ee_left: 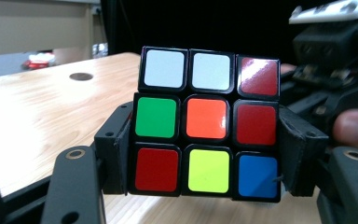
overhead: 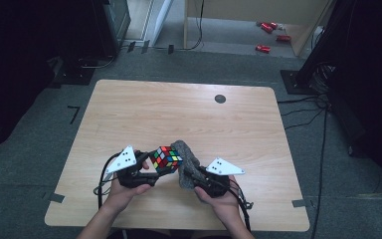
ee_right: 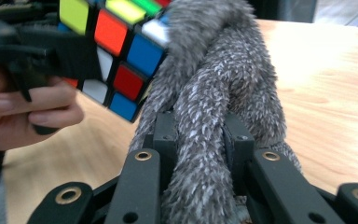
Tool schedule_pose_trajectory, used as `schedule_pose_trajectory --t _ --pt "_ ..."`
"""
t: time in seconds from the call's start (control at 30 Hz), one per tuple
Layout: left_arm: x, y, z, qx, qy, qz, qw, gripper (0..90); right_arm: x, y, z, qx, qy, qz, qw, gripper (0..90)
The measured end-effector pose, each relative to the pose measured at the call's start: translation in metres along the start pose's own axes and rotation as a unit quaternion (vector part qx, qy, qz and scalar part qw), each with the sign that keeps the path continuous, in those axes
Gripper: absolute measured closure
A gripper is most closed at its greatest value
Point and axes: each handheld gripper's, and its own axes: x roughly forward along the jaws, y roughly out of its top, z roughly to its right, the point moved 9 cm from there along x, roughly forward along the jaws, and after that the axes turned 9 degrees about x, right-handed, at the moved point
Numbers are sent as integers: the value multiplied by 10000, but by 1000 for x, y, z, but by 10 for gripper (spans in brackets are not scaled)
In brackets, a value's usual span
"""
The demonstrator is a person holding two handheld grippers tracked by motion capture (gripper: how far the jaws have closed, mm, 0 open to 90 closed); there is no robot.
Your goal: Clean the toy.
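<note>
Tabletop of pale wood grain with rounded corners [overhead: 144, 114] is the landmark for everything else, and most of it lies bare: the whole far half is open except for a small dark round disc [overhead: 220, 98] set into the wood near the far edge, so there is ample room to swing forward or sideways, while the near edge sits close under the person's wrists and leaves little slack for pulling back. Above the near middle of that tabletop hangs the grey fuzzy cloth [overhead: 185, 162], bunched into a thick roll; the right gripper [overhead: 199, 178] has its jaws clenched tight on the roll's lower part, which seems meant to make a firm pad whose free upper end can rub. That upper end presses against the scrambled multicoloured plastic puzzle cube [ee_left: 208, 125], held just left of the cloth and clear of the wood. The left gripper [overhead: 152, 172] grasps the cube by two opposite sides at its lower rows, jaws spread to the cube's width, likely to keep the top and the cloth-facing side free for wiping; the tilt shown in the high view turns one corner toward the cloth. Nothing else stands on the tabletop near either hand, so the cube can be turned without striking anything.
</note>
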Motion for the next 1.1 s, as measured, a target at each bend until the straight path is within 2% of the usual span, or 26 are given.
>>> schedule_pose_trajectory --t 0.1,0.3,0.43,0.5,0.57,0.67,0.8,0.97,1.03,1.1 --pt "1 -1 1 -24 -14 -22 10000 342 5 -5 -7 -155 -16 -94 9998 731" --pt "1 -1 0 -45 -8 -40 10000 342 8 -10 -8 -112 34 -196 9997 731" --pt "1 -3 -1 -46 -36 -72 10000 342 10 -12 -8 -201 20 -288 9994 731" --pt "1 -3 -2 -104 -65 -77 9999 342 6 -8 -7 -265 -41 -223 9994 730" --pt "0 -3 -2 -80 -79 -81 9999 343 0 0 -5 -268 -81 -59 9996 730" --pt "1 -3 -1 -84 -78 -90 9999 342 0 0 -5 -258 -95 -7 9996 730" --pt "0 -3 -1 -61 -53 -94 9999 342 10 -13 -12 -290 -7 -253 9993 730" --pt "0 -3 -4 -94 -23 -92 9999 343 15 -20 -16 -359 48 -413 9985 729" --pt "0 -3 -3 -81 -26 -92 9999 342 12 -15 -13 -387 -20 -342 9987 728" --pt "1 -4 -2 -80 -36 -120 9999 343 6 -7 -8 -286 -88 -139 9995 728"
